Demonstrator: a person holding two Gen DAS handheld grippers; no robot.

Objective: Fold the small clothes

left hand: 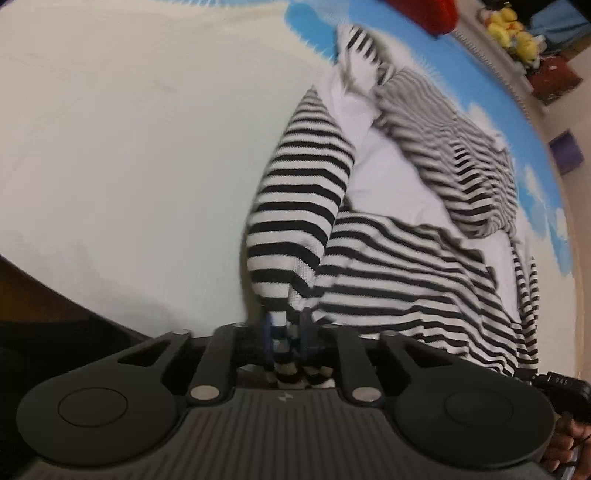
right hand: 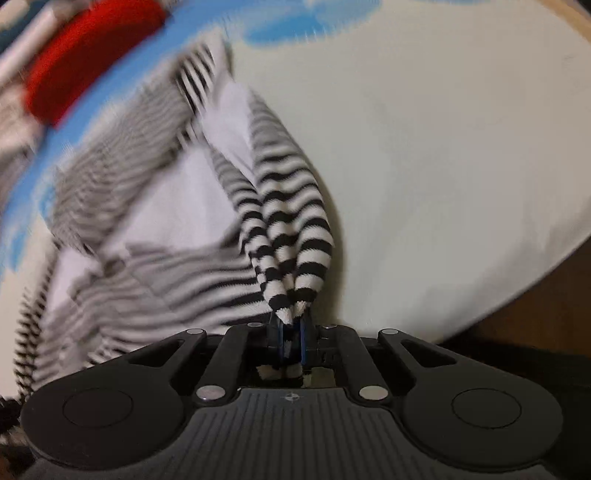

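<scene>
A black-and-white striped garment (left hand: 406, 258) with white panels lies rumpled over a cream and blue surface (left hand: 129, 147). My left gripper (left hand: 286, 332) is shut on a bunched striped part of it, which rises as a tube (left hand: 299, 206) ahead of the fingers. My right gripper (right hand: 291, 332) is shut on another bunched striped part (right hand: 288, 229) of the same garment (right hand: 155, 266). The cloth to the left of the right gripper is motion-blurred. Both pinch points are hidden between the fingers.
A red object (left hand: 432, 14) (right hand: 85, 59) lies at the far edge on the blue part of the surface. Yellow soft toys (left hand: 513, 33) and other items sit beyond the edge. A dark floor (right hand: 535, 325) shows past the surface's near edge.
</scene>
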